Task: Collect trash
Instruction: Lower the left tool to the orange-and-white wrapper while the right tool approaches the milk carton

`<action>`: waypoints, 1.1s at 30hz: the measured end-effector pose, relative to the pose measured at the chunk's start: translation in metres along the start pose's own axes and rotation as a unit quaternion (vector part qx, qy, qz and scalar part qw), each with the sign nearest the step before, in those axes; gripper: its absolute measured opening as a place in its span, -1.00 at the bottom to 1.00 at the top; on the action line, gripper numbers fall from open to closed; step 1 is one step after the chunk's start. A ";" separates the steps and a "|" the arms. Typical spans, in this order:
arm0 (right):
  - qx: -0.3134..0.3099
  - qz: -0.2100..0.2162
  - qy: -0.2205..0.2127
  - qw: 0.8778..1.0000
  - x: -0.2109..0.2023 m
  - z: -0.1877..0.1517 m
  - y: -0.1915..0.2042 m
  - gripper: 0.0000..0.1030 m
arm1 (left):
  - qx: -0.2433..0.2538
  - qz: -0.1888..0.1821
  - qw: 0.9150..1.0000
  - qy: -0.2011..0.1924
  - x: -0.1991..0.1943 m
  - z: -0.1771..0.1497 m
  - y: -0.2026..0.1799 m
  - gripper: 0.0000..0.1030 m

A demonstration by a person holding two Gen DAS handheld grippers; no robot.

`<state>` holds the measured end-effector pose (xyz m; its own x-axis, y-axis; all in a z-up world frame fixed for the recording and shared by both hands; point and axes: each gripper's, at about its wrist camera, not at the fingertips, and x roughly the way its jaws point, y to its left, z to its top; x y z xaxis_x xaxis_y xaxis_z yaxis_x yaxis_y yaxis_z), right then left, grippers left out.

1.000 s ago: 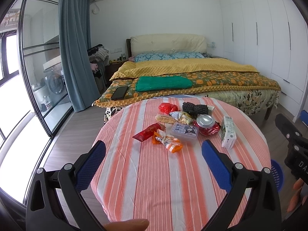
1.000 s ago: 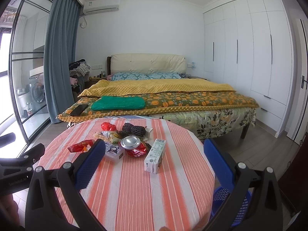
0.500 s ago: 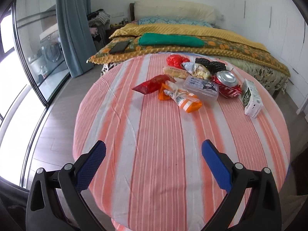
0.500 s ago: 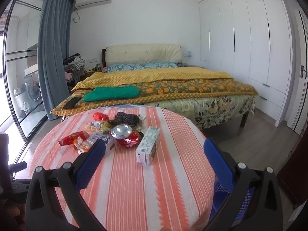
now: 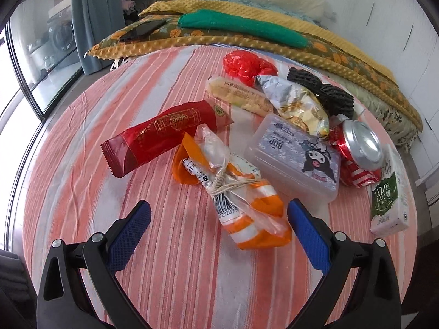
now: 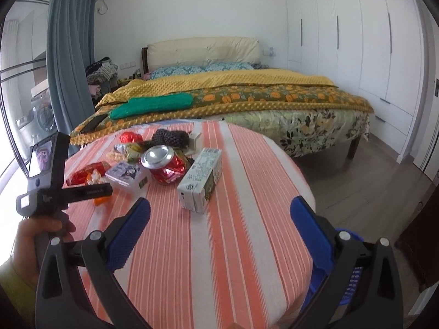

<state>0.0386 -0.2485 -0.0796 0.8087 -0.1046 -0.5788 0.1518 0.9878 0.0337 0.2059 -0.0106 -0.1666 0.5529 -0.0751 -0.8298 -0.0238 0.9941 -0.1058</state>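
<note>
Between the spread blue pads of the left gripper [image 5: 219, 230], which stands released and empty, lies the near end of an orange-and-white plastic bag [image 5: 241, 205] bound with a rubber band; its right pad is just beside the bag's lower corner, the left pad well apart from it. That bag rests on the striped tablecloth [image 5: 82, 164] of a round table, toward the middle. Touching its far left side is a red wrapper [image 5: 162, 137] lying at a slant. To the bag's right sits a clear plastic box [image 5: 296, 156] with a cartoon sticker, and beyond the box a crumpled foil packet [image 5: 296, 104], a pale snack bar wrapper [image 5: 238, 96], a red crumpled bag [image 5: 247, 64] and a black knitted bundle [image 5: 326, 90] toward the table's far edge. A crushed red can [image 5: 356, 150] lies against the box's right end, and a green-and-white carton [image 5: 387, 194] lies near the right edge.

Over the table's near right edge, the right gripper [image 6: 219, 230] is likewise released, with nothing between its pads. The carton [image 6: 201, 179] is ahead of it, apart from the fingers, with the can [image 6: 163, 164] and box [image 6: 127, 176] to its left. The left gripper's body [image 6: 52, 181] shows at the left edge, held by a hand [image 6: 33, 244]. A blue basket [image 6: 351, 277] sits on the floor below the table's right side. A bed [image 6: 247, 93] with a yellow blanket stands behind.
</note>
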 end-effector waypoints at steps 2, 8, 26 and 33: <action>-0.009 0.013 0.015 1.000 0.013 0.001 0.000 0.91 | 0.006 -0.011 1.000 -0.006 -0.002 -0.002 0.005 0.87; -0.023 0.058 0.099 0.993 0.097 0.025 0.019 0.91 | 0.058 -0.052 0.997 -0.007 -0.012 -0.007 0.014 0.35; 0.096 0.162 0.211 0.959 0.105 0.009 -0.011 -0.19 | 0.165 -0.162 0.972 0.036 -0.063 -0.055 0.037 -0.12; 0.189 0.151 0.223 0.944 0.097 -0.008 -0.071 -0.17 | 0.174 -0.153 0.972 0.028 -0.058 -0.054 0.028 0.46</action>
<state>0.1019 -0.3280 -0.1443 0.5402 0.3175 -0.7793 0.2137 0.8440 0.4920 0.1279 0.0173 -0.1508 0.4432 -0.3668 -0.8179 0.4237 0.8898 -0.1695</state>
